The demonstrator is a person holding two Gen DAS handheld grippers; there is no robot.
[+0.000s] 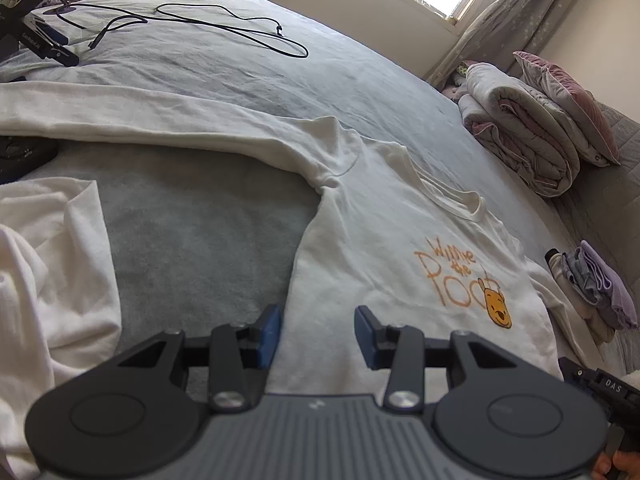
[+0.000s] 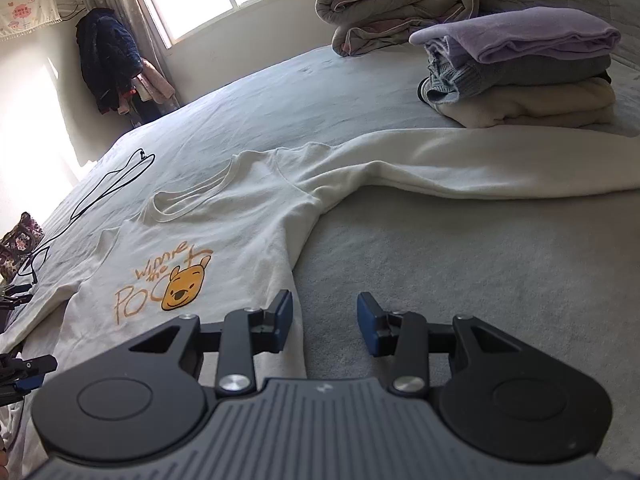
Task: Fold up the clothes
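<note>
A cream long-sleeve shirt (image 1: 380, 248) with an orange bear print lies flat, front up, on the grey bed. One sleeve (image 1: 140, 116) stretches out to the left in the left wrist view. The other sleeve (image 2: 480, 172) stretches right in the right wrist view. My left gripper (image 1: 318, 334) hovers open over the shirt's side edge near the hem, nothing between its blue pads. My right gripper (image 2: 324, 322) is open too, astride the opposite side edge of the shirt (image 2: 224, 232), holding nothing.
A pile of white cloth (image 1: 44, 280) lies at the left. A black cable (image 1: 224, 26) snakes across the far bed. Folded clothes (image 2: 520, 76) are stacked near the sleeve, with rolled quilts (image 2: 400, 4) behind. A jacket (image 2: 106, 60) hangs by the window.
</note>
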